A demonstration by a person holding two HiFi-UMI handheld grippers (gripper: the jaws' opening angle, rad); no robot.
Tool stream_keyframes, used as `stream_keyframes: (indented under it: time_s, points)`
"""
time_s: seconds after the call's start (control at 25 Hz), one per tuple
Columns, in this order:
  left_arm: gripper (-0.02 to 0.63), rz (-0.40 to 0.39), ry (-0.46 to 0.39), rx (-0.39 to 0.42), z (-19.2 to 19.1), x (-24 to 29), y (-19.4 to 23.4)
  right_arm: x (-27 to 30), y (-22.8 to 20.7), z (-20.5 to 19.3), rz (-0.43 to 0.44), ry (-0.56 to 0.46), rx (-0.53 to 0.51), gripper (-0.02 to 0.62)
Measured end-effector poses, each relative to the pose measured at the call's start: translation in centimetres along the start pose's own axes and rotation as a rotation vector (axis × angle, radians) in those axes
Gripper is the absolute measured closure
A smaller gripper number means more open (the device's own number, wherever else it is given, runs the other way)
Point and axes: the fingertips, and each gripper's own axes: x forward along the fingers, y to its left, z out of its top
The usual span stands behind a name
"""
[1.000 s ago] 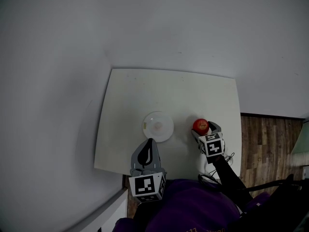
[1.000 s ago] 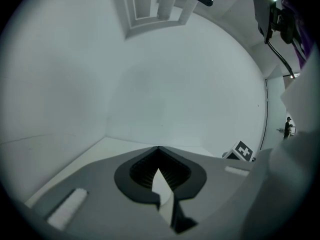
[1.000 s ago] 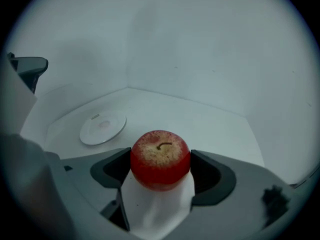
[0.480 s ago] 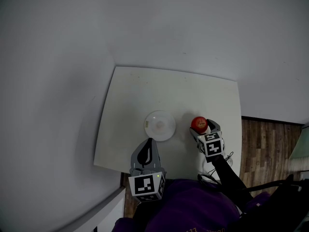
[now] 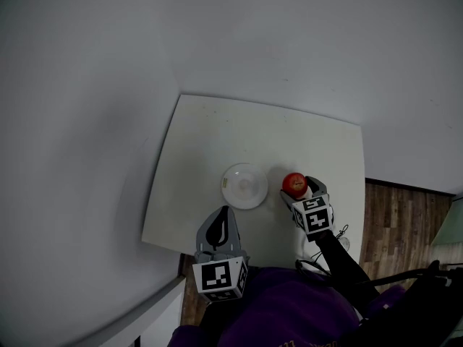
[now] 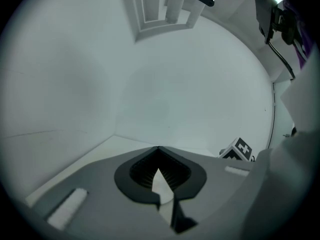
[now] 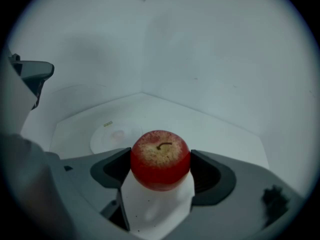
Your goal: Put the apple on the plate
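White table (image 5: pixel 217 143): right tool (image 5: pixel 297 191) grips glossy round apple (image 5: pixel 294 183).

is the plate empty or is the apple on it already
Empty. The plate is bare; the apple is beside it, clamped between the right tool's jaws.

A white table (image 5: pixel 217 143) stands beside wooden floor (image 5: pixel 391 219).

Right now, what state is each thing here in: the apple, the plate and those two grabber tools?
Apple: clamped between the right gripper's jaws, stem up, not yet on the plate.
Plate: empty, flat on the table, apart from the apple.
Right gripper: shut on the apple.
Left gripper: shut, holding nothing, at the table's near edge.
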Motion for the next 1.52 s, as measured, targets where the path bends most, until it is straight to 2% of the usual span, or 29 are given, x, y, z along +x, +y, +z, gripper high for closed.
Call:
stream_keyframes:
  time_s: [1.52]
  points:
    - [0.600,0.105,-0.004,-0.012,-0.1,-2.2,3.0,2.9,7.6,4.3,0.168,-0.048,-0.120,0.216]
